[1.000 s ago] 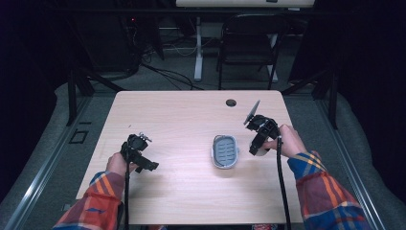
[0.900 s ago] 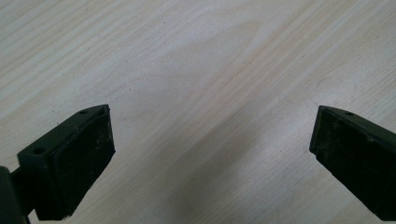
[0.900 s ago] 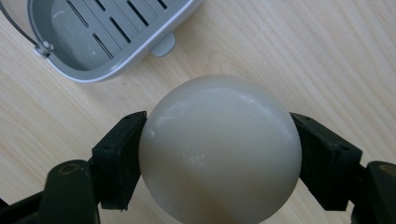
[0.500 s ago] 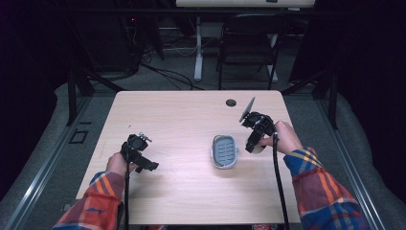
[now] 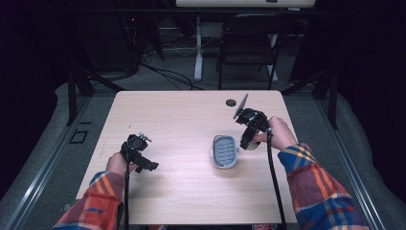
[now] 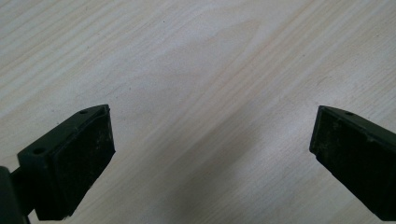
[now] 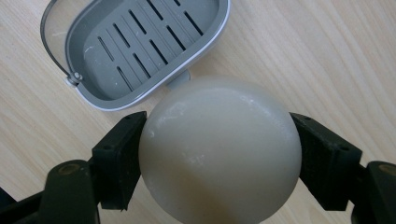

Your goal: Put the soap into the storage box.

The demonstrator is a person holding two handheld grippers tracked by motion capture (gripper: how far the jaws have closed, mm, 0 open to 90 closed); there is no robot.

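The wooden table (image 5: 191, 120) takes up the middle of the high view, pale and grained, with a dark folding chair (image 5: 249, 43) standing beyond its far edge near the top of the frame. Two plaid sleeves come in from the bottom corners. At the lower left of the high view the left gripper (image 5: 136, 153) sits low over the tabletop in the person's hand, well apart from everything else on the table; in the left gripper view its two black pads (image 6: 79, 161) stand far apart at the frame's lower corners with bare wood between them, so its jaws are wide and hold nothing. At the right of centre in the high view the right gripper (image 5: 250, 139) is held in the other hand, its cable trailing down toward the bottom edge. Just to its left lies a grey soap dish (image 5: 225, 151), an oval tray with a slotted floor and a thin wire handle, which in the right gripper view fills the upper left of the frame (image 7: 140, 42). The right gripper's jaws are clamped on a round, cream-white soap ball (image 7: 219, 149), one pad pressed against each side of it; the ball hangs in the lower middle of that view, above the wood and just beside the dish's near rim, not inside it. A small dark round hole (image 5: 231, 102) marks the table near its far edge.
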